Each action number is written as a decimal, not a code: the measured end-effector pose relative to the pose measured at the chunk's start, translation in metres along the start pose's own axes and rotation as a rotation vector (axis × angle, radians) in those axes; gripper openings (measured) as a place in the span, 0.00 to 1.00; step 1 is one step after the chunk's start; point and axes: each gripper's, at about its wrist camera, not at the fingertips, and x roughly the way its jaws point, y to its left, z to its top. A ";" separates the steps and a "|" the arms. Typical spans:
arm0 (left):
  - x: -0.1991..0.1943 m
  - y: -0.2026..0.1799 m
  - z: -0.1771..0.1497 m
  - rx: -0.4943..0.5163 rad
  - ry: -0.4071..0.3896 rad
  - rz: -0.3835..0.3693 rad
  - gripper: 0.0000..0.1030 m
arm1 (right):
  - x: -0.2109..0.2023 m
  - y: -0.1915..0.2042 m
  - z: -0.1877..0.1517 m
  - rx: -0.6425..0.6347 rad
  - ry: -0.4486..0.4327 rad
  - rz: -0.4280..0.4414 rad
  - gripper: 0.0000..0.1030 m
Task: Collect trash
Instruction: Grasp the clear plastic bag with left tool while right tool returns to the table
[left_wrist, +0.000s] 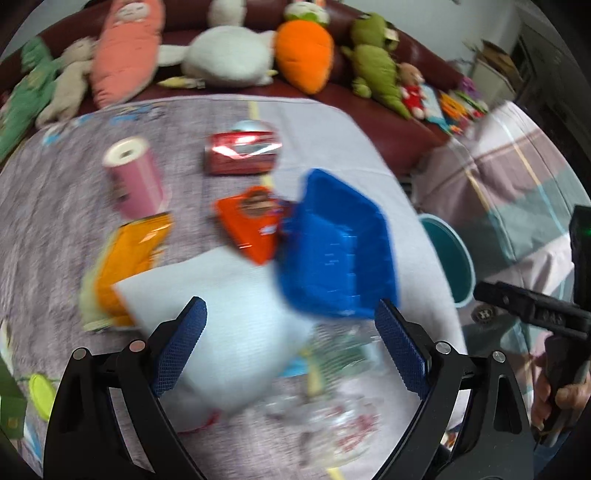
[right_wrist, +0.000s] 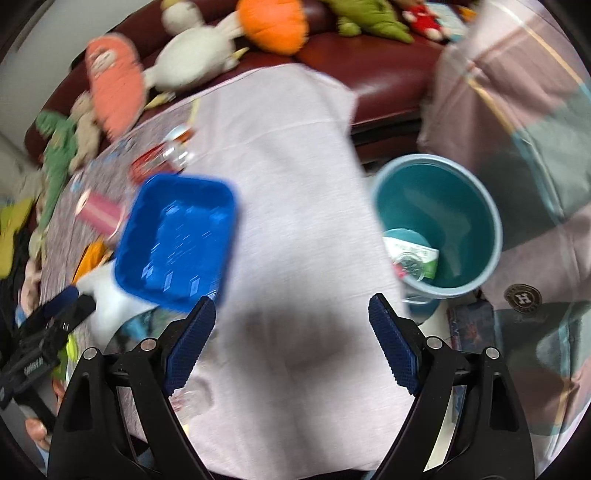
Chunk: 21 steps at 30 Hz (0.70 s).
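Observation:
My left gripper hangs open over a table under a pale cloth. Below its fingers lie a white tissue and a clear crumpled wrapper; neither pad touches them. Farther off are a blue plastic tray, an orange packet, a yellow-orange packet, a red can on its side and a pink tube. My right gripper is open and empty above bare cloth, with the blue tray to its left. To its right, a teal bin holds a green-white wrapper.
Plush toys line a dark red sofa behind the table. A checked cloth hangs on the right beside the bin, which stands on the floor off the table's right edge. A green lid lies at the near left.

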 end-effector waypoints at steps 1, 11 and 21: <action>-0.002 0.009 -0.002 -0.015 0.001 0.006 0.90 | 0.003 0.009 -0.003 -0.016 0.010 0.008 0.79; -0.011 0.067 -0.033 -0.109 0.000 0.033 0.90 | 0.047 0.072 -0.038 -0.088 0.160 0.072 0.79; 0.004 0.091 -0.074 -0.130 0.058 0.046 0.90 | 0.059 0.094 -0.057 -0.140 0.192 0.057 0.79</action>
